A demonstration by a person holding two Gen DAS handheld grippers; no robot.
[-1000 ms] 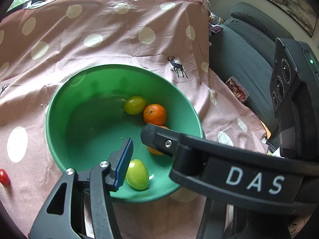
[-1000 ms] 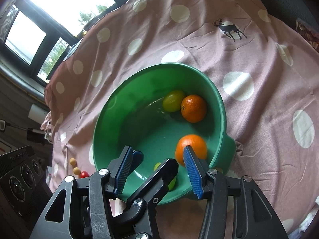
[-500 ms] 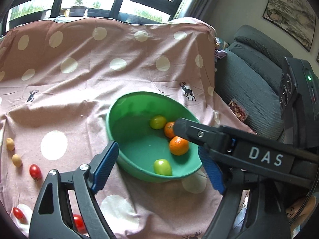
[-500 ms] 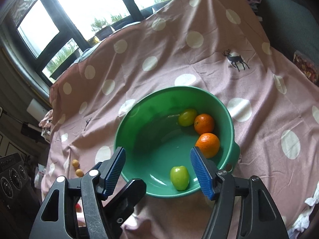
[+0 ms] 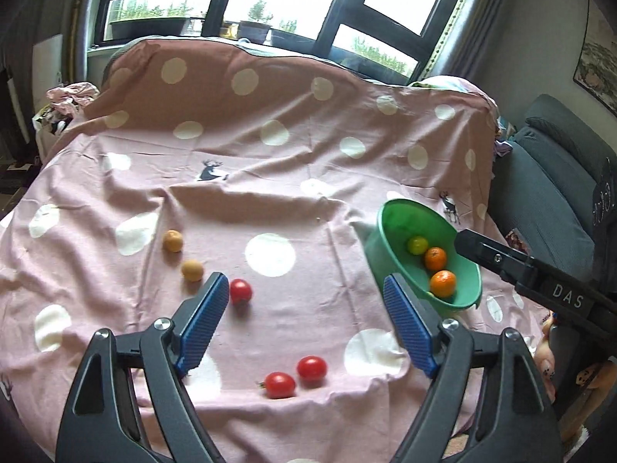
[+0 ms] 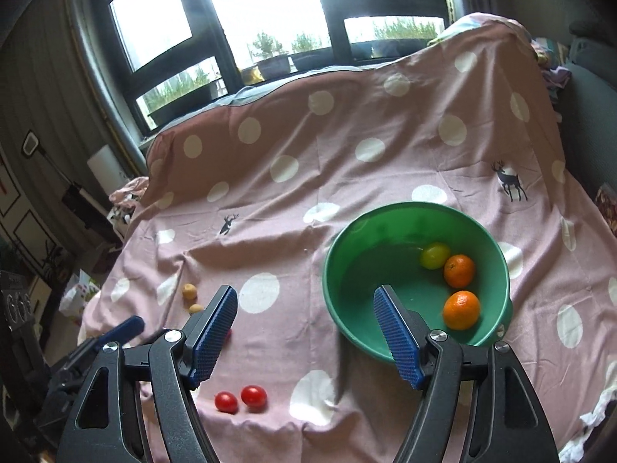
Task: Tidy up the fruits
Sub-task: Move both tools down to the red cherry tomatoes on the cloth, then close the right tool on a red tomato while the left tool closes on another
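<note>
Pink polka-dot cloth covers our table below dark-framed windows — on it the round green plastic bowl holds two oranges and a yellow-green fruit. Left of it lie three red tomatoes and two tan fruits. Our left gripper gapes empty; our right gripper is opening, nothing between its jaws

Cloth centre: bare pink cloth, free to pass
Left side: two tan fruits, red tomato
Near edge: two tomatoes
Right side: green bowl wall blocks
</note>
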